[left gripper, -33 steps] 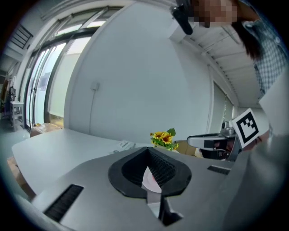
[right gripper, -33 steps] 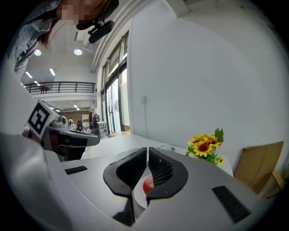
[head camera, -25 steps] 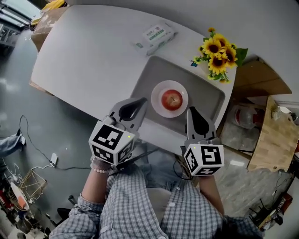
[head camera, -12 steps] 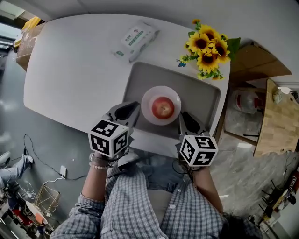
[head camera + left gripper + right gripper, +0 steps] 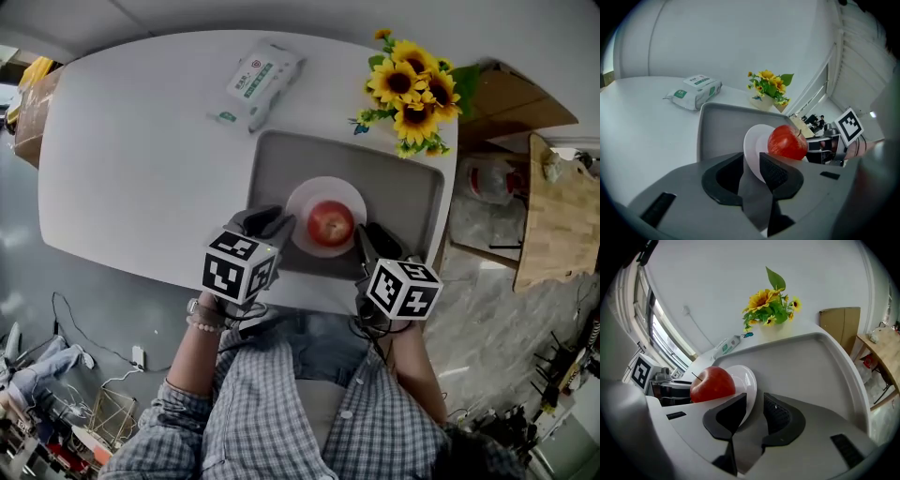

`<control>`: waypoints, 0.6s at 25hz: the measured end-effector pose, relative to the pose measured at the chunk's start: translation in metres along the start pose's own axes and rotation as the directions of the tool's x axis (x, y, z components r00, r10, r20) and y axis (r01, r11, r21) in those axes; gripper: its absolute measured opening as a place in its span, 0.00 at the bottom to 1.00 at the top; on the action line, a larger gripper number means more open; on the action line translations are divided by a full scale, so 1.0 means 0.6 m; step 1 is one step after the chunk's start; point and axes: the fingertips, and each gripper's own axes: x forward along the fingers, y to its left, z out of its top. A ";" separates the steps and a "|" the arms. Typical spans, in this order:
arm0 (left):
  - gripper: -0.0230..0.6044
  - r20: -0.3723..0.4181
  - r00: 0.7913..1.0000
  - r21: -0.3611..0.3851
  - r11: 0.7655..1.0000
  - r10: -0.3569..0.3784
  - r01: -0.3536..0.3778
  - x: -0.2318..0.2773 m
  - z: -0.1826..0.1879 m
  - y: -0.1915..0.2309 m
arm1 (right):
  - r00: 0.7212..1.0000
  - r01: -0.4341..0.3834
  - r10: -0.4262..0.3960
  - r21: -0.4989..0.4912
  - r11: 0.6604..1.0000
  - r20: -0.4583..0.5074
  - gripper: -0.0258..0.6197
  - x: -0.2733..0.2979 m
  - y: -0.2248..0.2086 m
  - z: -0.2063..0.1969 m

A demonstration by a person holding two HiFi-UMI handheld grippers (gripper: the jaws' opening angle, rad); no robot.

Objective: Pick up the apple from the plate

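Apple [image 5: 330, 223], red and whole, sits in the middle of a white plate [image 5: 305, 199]. The plate lies in a grey tray [image 5: 408, 192] on the white surface [image 5: 141, 141], close to the tray's edge at 6 o'clock.

In the head view the left gripper [image 5: 272, 221] is at about 8 o'clock of the plate and the right gripper [image 5: 370, 236] at about 4 o'clock, both just beside the rim. In the left gripper view its fingers [image 5: 776, 173] are released, with a narrow gap in which the plate's rim shows. The right gripper's fingers [image 5: 780, 416] are also apart, again with the rim in the gap. Neither pair touches the apple.

A bunch of sunflowers [image 5: 408, 89] stands at 1 o'clock of the tray, and a pack of wipes [image 5: 258, 80] lies at 11 o'clock.
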 end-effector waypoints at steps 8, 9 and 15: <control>0.18 -0.155 0.987 -0.003 0.999 0.047 -0.048 0.025 -0.018 0.005 | 1.000 0.016 -0.016 -0.014 1.000 -0.027 0.18 0.002 0.003 -0.004; 0.18 -0.159 0.986 -0.013 0.999 0.046 -0.049 0.026 -0.017 0.006 | 0.999 0.021 -0.022 -0.020 1.000 -0.029 0.18 0.003 0.004 -0.004; 0.18 -0.181 0.983 -0.032 0.998 0.040 -0.047 0.028 -0.018 0.004 | 0.997 0.054 -0.058 -0.076 0.996 -0.050 0.17 0.006 0.009 -0.005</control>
